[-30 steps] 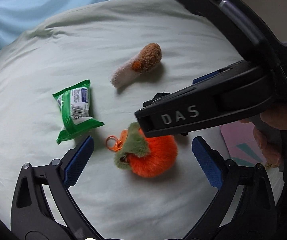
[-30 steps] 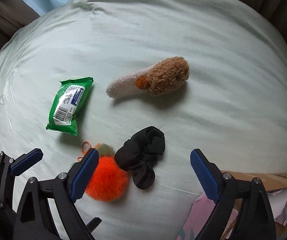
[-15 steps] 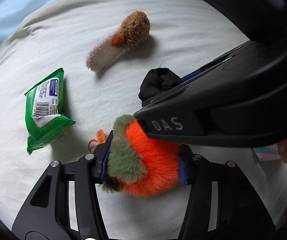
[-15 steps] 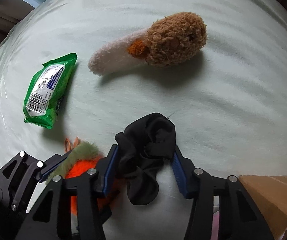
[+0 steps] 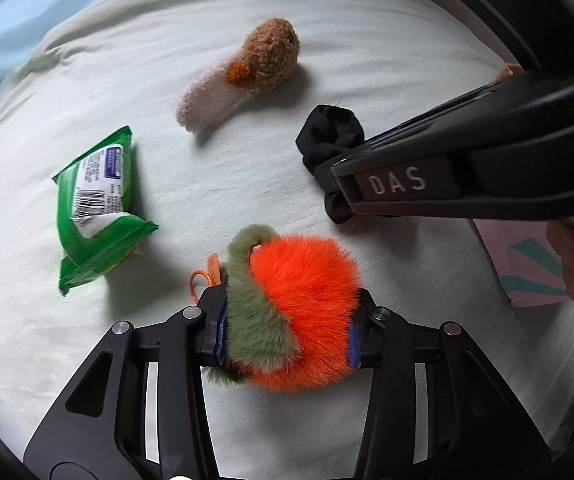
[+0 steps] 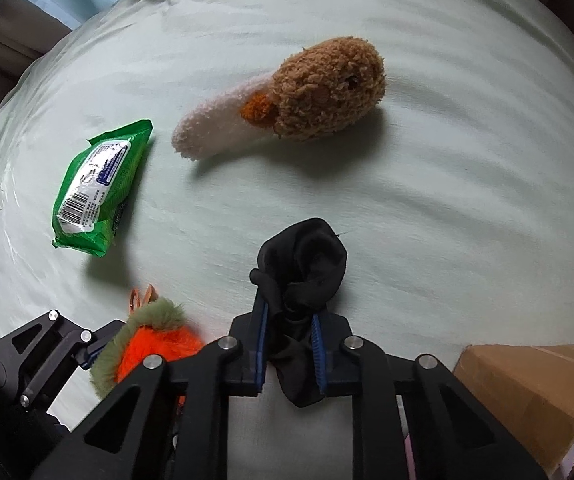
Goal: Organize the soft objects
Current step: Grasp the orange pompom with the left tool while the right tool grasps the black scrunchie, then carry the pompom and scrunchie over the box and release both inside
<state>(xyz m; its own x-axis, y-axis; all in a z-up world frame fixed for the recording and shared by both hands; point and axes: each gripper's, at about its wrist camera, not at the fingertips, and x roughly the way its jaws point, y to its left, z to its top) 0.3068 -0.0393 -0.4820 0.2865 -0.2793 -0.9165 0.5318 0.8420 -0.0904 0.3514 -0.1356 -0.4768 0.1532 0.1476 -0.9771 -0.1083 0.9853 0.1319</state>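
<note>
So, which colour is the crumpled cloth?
Black crumpled cloth; right wrist view shows it best.

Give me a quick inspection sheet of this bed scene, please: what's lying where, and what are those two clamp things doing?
Surface: pale green bedsheet, wrinkled.
Job's things: orange fluffy pompom and black cloth, both gripped; plush drumstick and green wipes pack lying loose, apart.
Clutter: nothing seen.
Grippers: left gripper pads press the pompom; right gripper pinches the black cloth. Both jaws have just been closing.
Cables: nothing seen.
Surroundings: cardboard box at the bed's near right edge; pink patterned item beside it; light blue fabric beyond the far edge.
</note>
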